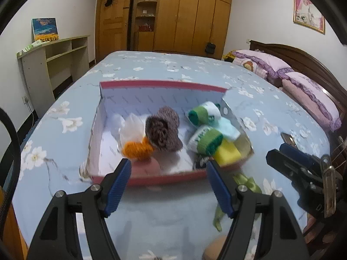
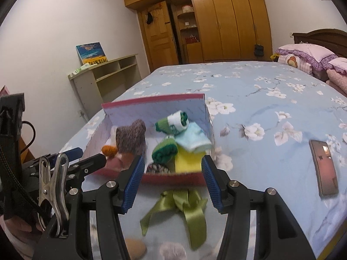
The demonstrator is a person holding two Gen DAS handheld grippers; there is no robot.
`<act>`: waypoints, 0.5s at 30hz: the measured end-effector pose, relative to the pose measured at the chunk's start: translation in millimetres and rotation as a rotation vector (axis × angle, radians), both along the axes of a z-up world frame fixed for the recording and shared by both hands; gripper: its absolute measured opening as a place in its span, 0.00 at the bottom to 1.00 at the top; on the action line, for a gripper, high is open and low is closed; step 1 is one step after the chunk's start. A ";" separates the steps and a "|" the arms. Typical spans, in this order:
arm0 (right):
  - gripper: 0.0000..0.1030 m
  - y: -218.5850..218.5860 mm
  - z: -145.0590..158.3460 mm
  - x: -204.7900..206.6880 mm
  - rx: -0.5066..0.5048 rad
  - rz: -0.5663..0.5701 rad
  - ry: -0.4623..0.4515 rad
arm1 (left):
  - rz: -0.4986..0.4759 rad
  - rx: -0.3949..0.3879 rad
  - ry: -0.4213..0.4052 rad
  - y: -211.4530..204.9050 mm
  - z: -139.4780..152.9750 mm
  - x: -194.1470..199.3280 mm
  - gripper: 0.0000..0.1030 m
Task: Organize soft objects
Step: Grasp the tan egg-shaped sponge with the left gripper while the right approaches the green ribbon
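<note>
Even indoor light, soft shadows on the bed [image 1: 173, 69], motion blur over the box [image 1: 151, 176], fisheye bending and dark corners.

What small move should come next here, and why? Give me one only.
Probably lower the right gripper onto the green ribbon and close on it. The ribbon lies loose on the bed just outside the box, right under those open, empty jaws, while the socks already sit inside.

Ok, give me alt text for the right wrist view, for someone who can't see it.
The open right gripper hangs empty over a green ribbon lying on the blue floral bed, just in front of a red box of rolled socks. A phone lies to the right.
</note>
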State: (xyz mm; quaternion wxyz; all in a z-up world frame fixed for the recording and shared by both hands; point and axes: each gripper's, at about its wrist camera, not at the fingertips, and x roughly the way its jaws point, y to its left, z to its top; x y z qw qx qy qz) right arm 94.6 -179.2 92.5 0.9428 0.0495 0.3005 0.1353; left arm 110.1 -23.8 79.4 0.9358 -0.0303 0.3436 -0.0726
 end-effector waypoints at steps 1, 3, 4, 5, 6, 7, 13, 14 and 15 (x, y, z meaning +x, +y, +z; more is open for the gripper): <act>0.54 -0.7 -1.5 -4.3 -0.004 0.000 0.000 | -0.004 0.000 0.004 -0.9 -0.8 -1.8 0.73; 0.54 -1.0 -5.0 -11.1 -0.010 0.000 0.005 | -0.014 0.000 0.010 -4.0 -3.7 -8.9 0.73; 0.54 -1.1 -6.8 -14.0 -0.012 0.001 0.009 | -0.023 0.002 0.015 -5.8 -5.7 -12.7 0.73; 0.54 -1.0 -9.2 -17.2 -0.014 0.001 0.017 | -0.035 0.006 0.021 -8.5 -8.3 -17.4 0.73; 0.54 -1.3 -11.5 -20.5 -0.017 0.001 0.024 | -0.043 0.007 0.026 -10.2 -10.3 -20.6 0.73; 0.54 -2.1 -14.8 -24.4 -0.019 0.002 0.031 | -0.055 0.004 0.035 -12.4 -13.0 -24.7 0.73; 0.54 -6.4 -26.7 -40.1 -0.033 -0.004 0.047 | -0.118 -0.016 0.097 -25.9 -28.7 -44.1 0.73; 0.54 -7.9 -28.0 -42.6 -0.029 -0.004 0.050 | -0.128 -0.017 0.104 -28.5 -30.6 -46.8 0.73; 0.54 -9.3 -28.9 -44.5 -0.025 -0.005 0.051 | -0.140 -0.019 0.114 -31.2 -33.5 -50.2 0.73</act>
